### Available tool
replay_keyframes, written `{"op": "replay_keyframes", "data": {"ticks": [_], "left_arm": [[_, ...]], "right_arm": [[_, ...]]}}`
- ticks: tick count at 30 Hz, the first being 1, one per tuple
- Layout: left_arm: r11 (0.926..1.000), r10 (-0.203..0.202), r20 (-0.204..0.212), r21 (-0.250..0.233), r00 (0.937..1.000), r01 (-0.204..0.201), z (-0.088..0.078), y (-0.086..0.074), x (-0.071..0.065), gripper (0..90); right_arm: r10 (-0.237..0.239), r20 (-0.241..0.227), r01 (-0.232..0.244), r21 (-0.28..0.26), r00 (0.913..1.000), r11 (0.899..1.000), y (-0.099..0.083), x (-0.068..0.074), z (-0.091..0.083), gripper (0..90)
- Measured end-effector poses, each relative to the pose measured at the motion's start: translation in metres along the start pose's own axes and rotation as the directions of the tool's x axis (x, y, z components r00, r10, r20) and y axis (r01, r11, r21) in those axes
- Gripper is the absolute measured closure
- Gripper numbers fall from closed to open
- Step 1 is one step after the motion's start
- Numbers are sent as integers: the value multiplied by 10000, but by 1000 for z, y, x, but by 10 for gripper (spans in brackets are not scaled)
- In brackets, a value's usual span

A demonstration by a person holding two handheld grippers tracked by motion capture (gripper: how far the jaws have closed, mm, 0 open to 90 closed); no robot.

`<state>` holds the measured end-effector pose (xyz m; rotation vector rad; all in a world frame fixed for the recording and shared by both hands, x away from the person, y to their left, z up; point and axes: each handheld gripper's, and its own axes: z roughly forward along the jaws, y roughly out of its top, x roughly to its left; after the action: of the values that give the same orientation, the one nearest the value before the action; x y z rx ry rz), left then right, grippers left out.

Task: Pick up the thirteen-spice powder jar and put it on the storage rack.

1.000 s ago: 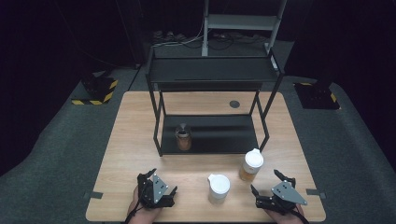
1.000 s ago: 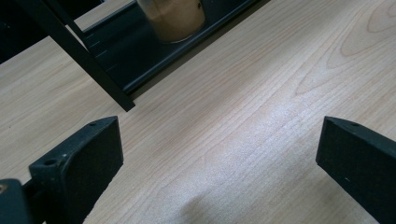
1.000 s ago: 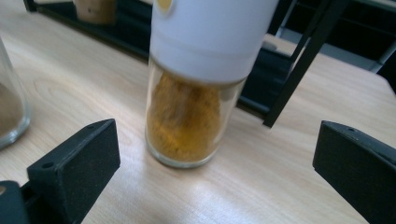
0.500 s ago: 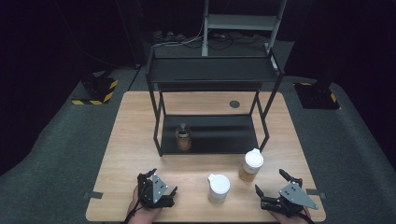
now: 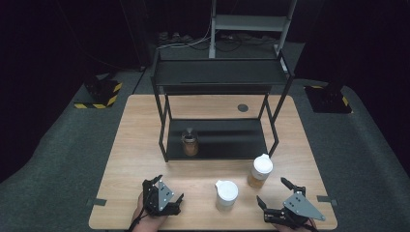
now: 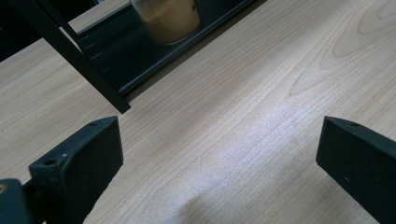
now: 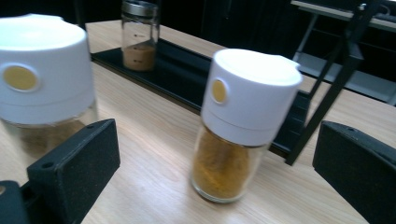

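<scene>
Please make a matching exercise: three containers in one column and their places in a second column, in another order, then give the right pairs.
1. Small clear glass jar with metal lid and brown powder
2. White-capped glass jar of yellow-orange spice
3. White-capped glass jar, paler content

A. On the table, midway between both tongs
B. On the black metal rack's lower shelf
C. On the table by the rack's front right leg

Pairs: 1-B, 2-C, 3-A

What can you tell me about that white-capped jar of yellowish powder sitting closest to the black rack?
The jar is a clear container, glass by the look of it, with orange-yellow powder showing below a tall white cap. The cap bears a small round yellow spot on its side and a notch at its top edge. It stands upright on the wooden table, just in front of the rack's front right leg. Nothing touches it; the right gripper sits nearby, jaws wide open toward it.
</scene>
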<state>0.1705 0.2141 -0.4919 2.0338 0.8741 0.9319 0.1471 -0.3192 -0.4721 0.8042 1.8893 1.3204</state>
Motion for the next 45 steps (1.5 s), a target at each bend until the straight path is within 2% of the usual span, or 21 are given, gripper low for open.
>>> {"op": "replay_keyframes", "data": {"ticks": [10,19,26,34,45], "left_arm": [[10000,-44,81,4,10000,44,0,0,2,9],[10000,-26,148,-22,9999,26,0,0,3,9],[10000,38,198,-39,9998,-37,0,-1,4,9],[10000,62,228,-68,9997,-61,0,-1,4,9],[10000,31,290,-93,9996,-29,-1,-2,5,9]], "right_arm": [[-26,-706,20,-91,9975,10000,5,8,7,0],[136,-1527,-156,-122,9882,9998,11,20,19,0],[68,-1951,-80,-53,9808,10000,14,31,29,0],[63,-2216,-55,42,9751,10000,13,40,39,0],[398,-2326,-374,147,9718,9992,11,48,52,0]]}}
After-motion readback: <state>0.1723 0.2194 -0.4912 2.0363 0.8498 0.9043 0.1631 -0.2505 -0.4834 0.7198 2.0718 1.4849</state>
